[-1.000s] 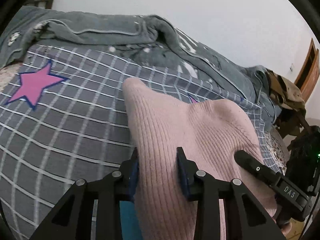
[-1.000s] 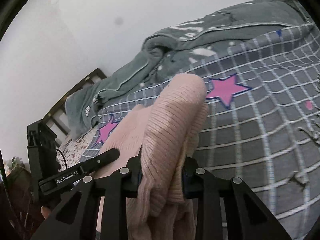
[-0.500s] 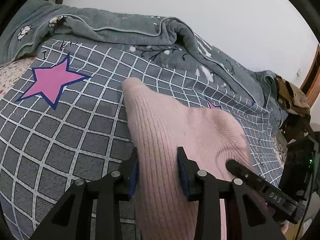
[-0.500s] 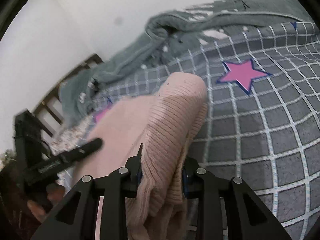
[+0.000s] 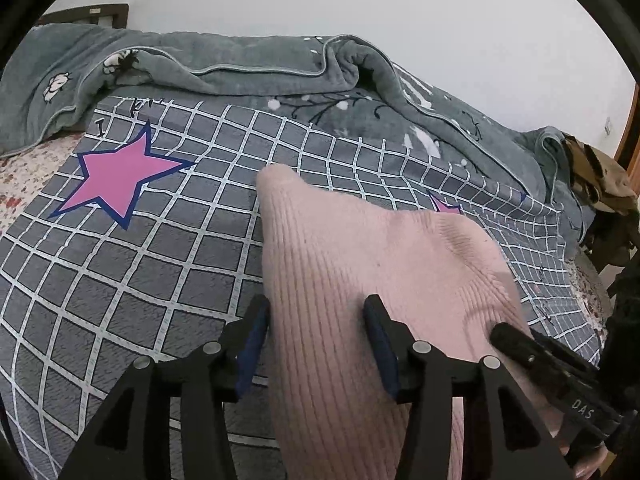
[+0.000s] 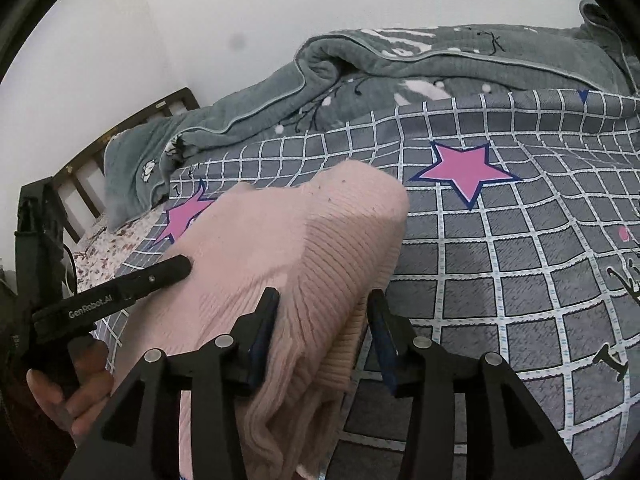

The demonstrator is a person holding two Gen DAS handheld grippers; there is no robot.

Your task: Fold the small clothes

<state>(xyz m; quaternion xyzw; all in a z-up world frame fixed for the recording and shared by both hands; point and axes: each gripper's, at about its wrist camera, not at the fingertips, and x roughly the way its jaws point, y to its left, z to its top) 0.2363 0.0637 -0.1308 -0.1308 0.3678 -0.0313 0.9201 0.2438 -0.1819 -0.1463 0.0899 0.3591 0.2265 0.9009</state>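
Grid-patterned grey bedspread (image 5: pixel 120 280) lies beneath; both the left gripper (image 5: pixel 316 332) and right gripper (image 6: pixel 324 320) have fingers clenched on the ribbed pink knit garment (image 5: pixel 360 264). Carry both corners evenly toward twelve o'clock, keeping the fold taut.

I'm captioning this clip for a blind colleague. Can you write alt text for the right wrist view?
The right claw is shut on a bunched pink ribbed knit garment above a grey grid-patterned bedspread with pink stars. At left, the left claw also meets the garment; a rumpled grey blanket lies behind.
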